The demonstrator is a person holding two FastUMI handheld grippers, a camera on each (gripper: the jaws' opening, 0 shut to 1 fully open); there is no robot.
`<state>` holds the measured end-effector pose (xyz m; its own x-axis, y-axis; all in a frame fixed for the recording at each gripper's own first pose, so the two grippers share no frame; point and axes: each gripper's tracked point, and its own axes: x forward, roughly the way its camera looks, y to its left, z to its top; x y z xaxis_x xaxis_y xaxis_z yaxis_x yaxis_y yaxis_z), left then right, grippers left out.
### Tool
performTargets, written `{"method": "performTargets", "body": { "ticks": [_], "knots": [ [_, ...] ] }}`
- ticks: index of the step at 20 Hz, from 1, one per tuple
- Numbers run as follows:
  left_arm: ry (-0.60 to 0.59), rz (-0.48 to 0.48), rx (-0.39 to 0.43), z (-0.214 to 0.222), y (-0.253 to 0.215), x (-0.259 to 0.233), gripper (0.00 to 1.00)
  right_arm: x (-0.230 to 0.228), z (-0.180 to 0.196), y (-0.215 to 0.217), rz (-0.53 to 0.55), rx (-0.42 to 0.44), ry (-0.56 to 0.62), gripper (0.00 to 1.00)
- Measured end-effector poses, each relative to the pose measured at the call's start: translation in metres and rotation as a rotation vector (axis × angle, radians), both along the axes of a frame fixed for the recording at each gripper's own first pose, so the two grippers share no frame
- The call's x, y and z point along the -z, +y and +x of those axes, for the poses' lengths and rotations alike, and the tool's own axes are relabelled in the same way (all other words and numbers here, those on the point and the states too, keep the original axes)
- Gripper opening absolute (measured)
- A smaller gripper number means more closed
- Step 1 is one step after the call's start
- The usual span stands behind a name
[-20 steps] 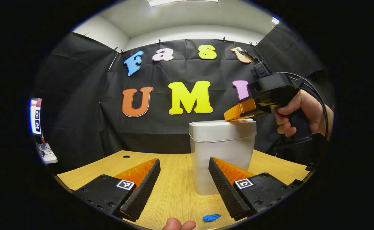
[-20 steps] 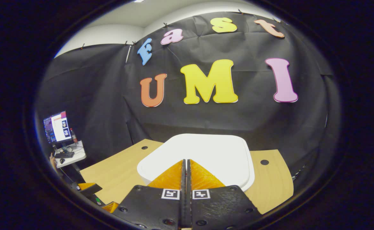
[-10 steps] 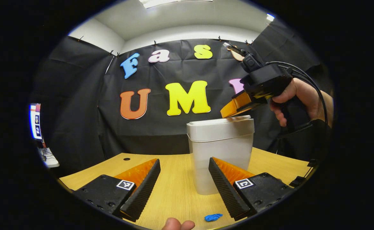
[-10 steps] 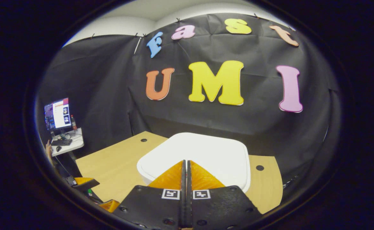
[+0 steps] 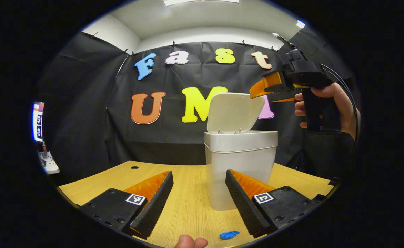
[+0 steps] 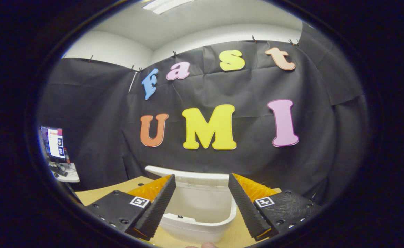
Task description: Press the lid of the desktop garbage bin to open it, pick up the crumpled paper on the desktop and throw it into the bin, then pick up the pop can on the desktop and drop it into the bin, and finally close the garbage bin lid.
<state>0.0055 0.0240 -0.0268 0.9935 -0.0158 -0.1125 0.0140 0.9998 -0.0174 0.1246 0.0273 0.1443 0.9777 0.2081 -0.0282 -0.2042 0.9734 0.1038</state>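
Nearest, the left claw (image 5: 198, 203) hovers low over the wooden surface (image 5: 188, 210) with its fingers spread and empty, a small blue scrap (image 5: 229, 235) lying just before it and the white bin (image 5: 240, 168) standing upright just beyond. The bin's lid (image 5: 234, 112), shut half a second ago, has now sprung up, so the opening step looks done. Farther off, the right claw (image 5: 262, 91) has lifted clear beside the raised lid, now spread and empty, held by a hand (image 5: 326, 103); the paper and can are not visible here.
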Motion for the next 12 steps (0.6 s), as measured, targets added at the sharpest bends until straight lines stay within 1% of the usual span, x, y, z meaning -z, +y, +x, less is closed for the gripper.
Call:
{"method": "performTargets", "body": {
  "ticks": [1,3,4,5,6,7,9,12],
  "knots": [
    [0.000,0.003,-0.008,0.000,0.003,0.001,0.98,0.001,-0.004,0.000,0.009,-0.001,-0.002,0.95],
    [0.013,0.002,-0.019,0.002,0.008,0.007,0.98,0.009,-0.008,-0.014,-0.002,0.057,0.002,0.95],
    [0.017,-0.005,-0.025,0.002,0.010,0.009,0.98,0.012,-0.013,-0.018,-0.001,0.069,-0.007,0.94],
    [0.021,-0.014,-0.030,0.000,0.011,0.009,0.98,0.015,-0.020,-0.018,0.004,0.070,-0.016,0.95],
    [0.023,-0.024,-0.034,0.001,0.012,0.008,0.98,0.020,-0.026,-0.019,0.006,0.074,-0.017,0.94],
    [0.028,-0.038,-0.037,0.001,0.013,0.008,0.98,0.029,-0.032,-0.021,0.008,0.076,-0.016,0.96],
    [0.031,-0.060,-0.043,0.001,0.012,0.007,0.98,0.042,-0.044,-0.023,0.022,0.068,-0.009,0.96],
    [0.041,-0.067,-0.031,-0.002,0.004,0.007,0.97,0.058,-0.063,-0.031,0.047,0.067,0.000,0.96]
  ]
}}
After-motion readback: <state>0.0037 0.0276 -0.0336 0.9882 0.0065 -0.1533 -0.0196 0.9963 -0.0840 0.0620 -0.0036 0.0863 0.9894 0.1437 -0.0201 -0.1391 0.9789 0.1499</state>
